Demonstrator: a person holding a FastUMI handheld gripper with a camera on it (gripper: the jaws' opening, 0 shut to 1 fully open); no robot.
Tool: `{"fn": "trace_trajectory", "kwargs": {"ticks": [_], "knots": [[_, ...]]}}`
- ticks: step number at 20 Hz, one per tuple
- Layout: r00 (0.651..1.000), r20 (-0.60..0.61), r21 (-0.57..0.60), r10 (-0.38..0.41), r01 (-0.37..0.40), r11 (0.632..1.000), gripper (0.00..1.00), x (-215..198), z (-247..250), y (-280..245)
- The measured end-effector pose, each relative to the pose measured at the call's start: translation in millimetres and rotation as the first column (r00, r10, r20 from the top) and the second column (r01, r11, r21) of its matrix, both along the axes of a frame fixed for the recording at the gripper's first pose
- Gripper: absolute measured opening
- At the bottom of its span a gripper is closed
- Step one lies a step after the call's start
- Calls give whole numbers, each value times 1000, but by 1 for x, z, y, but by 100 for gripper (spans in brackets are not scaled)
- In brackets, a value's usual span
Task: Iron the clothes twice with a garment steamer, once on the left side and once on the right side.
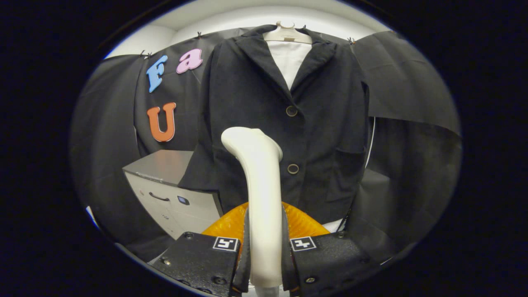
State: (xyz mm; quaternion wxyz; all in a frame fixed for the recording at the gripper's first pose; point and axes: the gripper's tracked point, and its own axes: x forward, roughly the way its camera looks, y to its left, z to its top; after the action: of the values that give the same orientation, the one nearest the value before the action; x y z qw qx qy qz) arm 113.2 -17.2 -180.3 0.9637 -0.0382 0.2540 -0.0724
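Note:
A dark jacket (326,119) with two buttons hangs on a pale hanger (287,35) over a white shirt (291,62), straight ahead of me. My gripper (264,243) is shut on the cream handle of the garment steamer (258,185), both fingers pressing its sides. The steamer rises upright between the fingers, and its curved head lies in front of the jacket's lower left panel, near the lower button. Whether the head touches the cloth I cannot tell.
A grey cabinet (173,198) with a drawer handle stands to the left, below the jacket's sleeve. An orange translucent object (303,225) sits just behind the fingers, under the jacket's hem. Black cloth walls close in on both sides.

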Motion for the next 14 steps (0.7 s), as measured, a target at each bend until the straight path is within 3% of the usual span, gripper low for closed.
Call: {"fn": "trace_trajectory", "kwargs": {"ticks": [14], "knots": [[996, -91, -10, -23, 22, 1000, 33, -19, -61, -8]]}}
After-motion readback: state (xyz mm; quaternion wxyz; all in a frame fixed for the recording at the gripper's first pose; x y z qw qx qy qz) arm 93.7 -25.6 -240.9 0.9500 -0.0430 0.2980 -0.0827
